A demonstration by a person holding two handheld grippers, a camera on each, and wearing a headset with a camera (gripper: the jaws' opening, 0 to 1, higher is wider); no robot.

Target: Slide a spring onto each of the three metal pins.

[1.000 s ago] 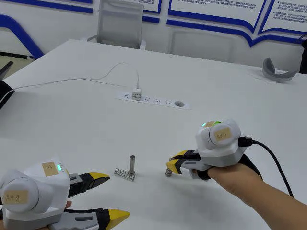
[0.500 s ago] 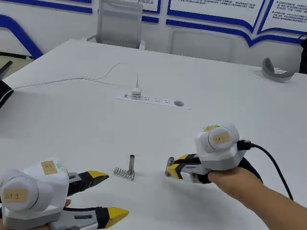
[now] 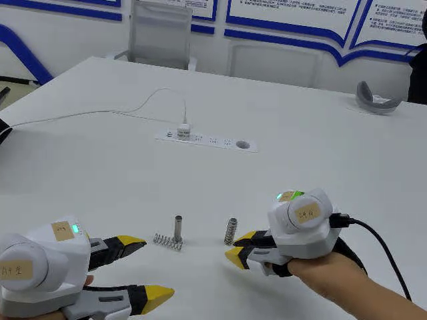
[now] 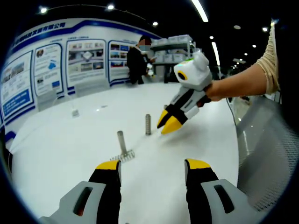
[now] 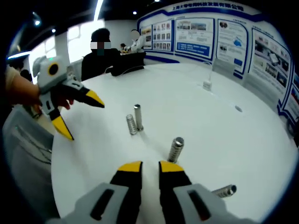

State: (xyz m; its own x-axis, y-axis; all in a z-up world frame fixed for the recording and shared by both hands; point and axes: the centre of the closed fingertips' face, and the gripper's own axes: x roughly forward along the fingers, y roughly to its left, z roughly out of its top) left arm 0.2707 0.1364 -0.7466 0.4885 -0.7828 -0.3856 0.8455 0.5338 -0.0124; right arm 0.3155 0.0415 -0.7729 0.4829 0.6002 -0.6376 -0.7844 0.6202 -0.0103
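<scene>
- Head view: on the white counter (image 3: 300, 153), a bare pin (image 3: 178, 227) stands upright. A loose spring (image 3: 167, 241) lies flat at its foot, long axis running left to right. Just to the right, a sleeved pin (image 3: 231, 231) stands vertical with its coil on. The left claw (image 3: 143, 267) gapes wide and empty. The right claw (image 3: 238, 247), jaws narrowly parted, holds nothing.
- Left gripper view: the loose spring lies ahead of the spread jaws, touching the bare pin. The step likely calls for pinching it mid-length, tipping it upright and lowering it in line with the pin's axis.
- Right gripper view: a third pin (image 5: 225, 190) lies on its side near the right claw. Whether it carries a spring cannot be told.
</scene>
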